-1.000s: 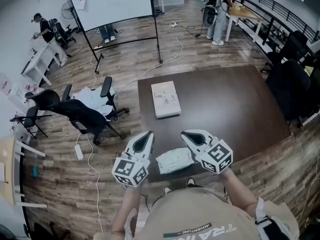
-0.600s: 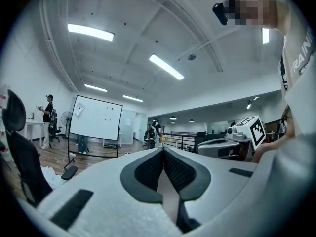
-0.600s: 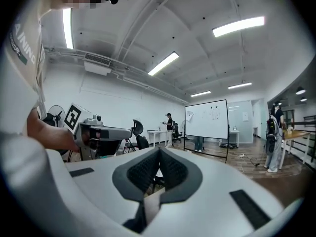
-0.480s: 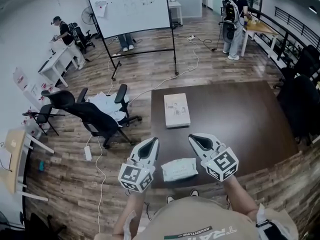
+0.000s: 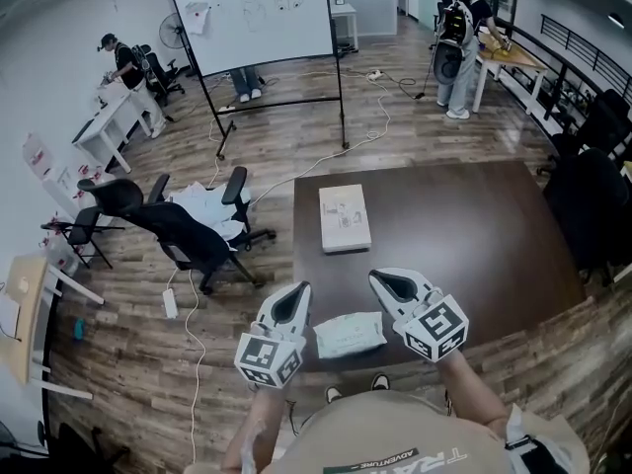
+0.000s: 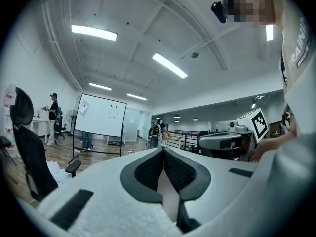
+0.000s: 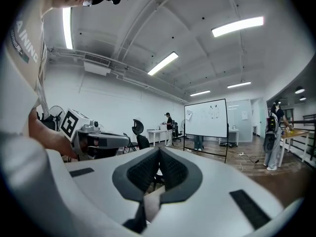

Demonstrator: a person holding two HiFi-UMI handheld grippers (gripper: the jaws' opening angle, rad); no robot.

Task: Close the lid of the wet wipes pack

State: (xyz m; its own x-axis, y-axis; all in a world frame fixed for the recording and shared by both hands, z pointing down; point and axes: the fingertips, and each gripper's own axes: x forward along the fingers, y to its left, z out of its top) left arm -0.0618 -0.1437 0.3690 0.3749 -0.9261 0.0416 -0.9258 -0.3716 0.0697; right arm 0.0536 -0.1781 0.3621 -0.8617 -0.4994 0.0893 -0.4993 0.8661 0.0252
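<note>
The wet wipes pack (image 5: 349,334), white with pale green print, lies flat at the near edge of the dark table (image 5: 474,225). Its lid is too small to make out. My left gripper (image 5: 299,287) hovers just left of the pack, at the table's corner. My right gripper (image 5: 379,276) is held just right of it. Both point away from me and neither touches the pack. In the left gripper view the jaws (image 6: 162,150) are pressed together with nothing between them. The right gripper's jaws (image 7: 159,150) are likewise shut and empty. Neither gripper view shows the pack.
A flat white box (image 5: 345,217) lies further back on the table. A black office chair (image 5: 173,230) stands on the wood floor to the left, and a whiteboard (image 5: 267,13) stands behind. People work at desks far off.
The head view shifted a second ago, then settled. Both grippers stay beside the pack, the left a little nearer me. The pack has not moved.
</note>
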